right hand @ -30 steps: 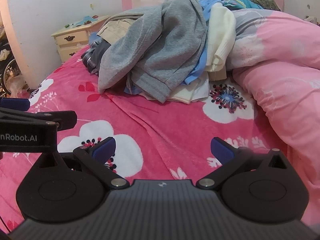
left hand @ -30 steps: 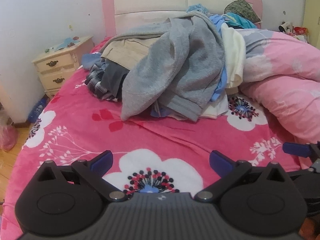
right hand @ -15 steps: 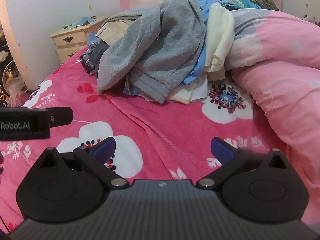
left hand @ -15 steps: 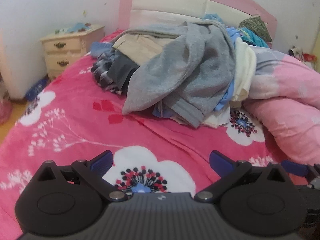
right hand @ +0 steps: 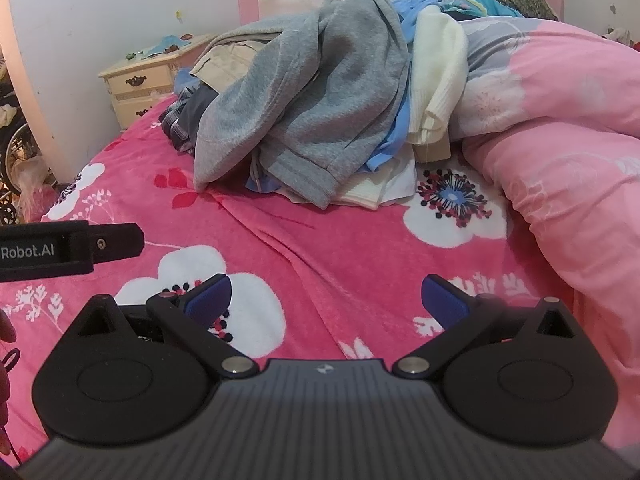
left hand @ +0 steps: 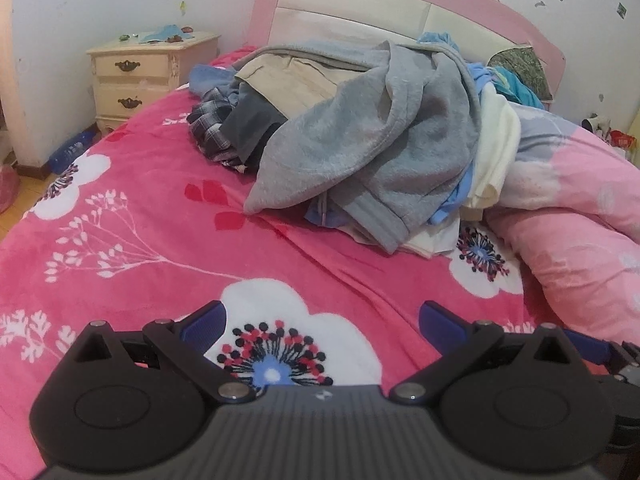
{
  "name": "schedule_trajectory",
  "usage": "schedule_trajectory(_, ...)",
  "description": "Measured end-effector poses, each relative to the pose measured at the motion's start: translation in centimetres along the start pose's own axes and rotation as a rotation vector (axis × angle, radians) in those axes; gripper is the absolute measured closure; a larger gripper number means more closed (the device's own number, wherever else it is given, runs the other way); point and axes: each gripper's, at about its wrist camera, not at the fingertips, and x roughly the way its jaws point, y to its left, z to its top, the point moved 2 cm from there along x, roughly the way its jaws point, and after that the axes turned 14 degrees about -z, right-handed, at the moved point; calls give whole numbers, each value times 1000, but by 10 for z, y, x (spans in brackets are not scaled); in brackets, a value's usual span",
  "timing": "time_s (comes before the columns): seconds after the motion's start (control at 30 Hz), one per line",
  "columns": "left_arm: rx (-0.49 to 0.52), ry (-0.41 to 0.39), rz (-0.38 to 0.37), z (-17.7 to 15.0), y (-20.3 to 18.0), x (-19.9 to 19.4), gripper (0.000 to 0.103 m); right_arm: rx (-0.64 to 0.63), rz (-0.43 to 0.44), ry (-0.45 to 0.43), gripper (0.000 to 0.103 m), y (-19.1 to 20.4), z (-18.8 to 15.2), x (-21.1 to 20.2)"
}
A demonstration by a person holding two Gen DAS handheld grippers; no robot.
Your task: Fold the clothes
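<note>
We read "Robot.AI" on the left gripper (right hand: 120, 242) beside our right gripper (right hand: 326, 302). The clothes pile (left hand: 360, 148), topped by a rumpled grey sweatshirt (right hand: 320, 96), sits near the bed's (left hand: 140, 220) headboard. We hold both grippers low over the pink blanket, well apart from the pile, jaws spread and empty.

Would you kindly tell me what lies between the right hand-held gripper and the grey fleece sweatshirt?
Only bare pink floral bedspread, seen in the right wrist view, separates the open right hand-held gripper from the grey fleece sweatshirt.
</note>
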Motion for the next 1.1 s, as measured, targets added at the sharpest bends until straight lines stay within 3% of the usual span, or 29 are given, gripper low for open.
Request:
schedule_trajectory(0.33, 92, 47, 26, 4, -12, 5, 0, -2, 6, -19, 1, -1, -2, -3)
schedule_trajectory(1.1, 150, 55, 60, 4, -19, 6, 0, -8, 5, -10, 1, 6, -4, -4)
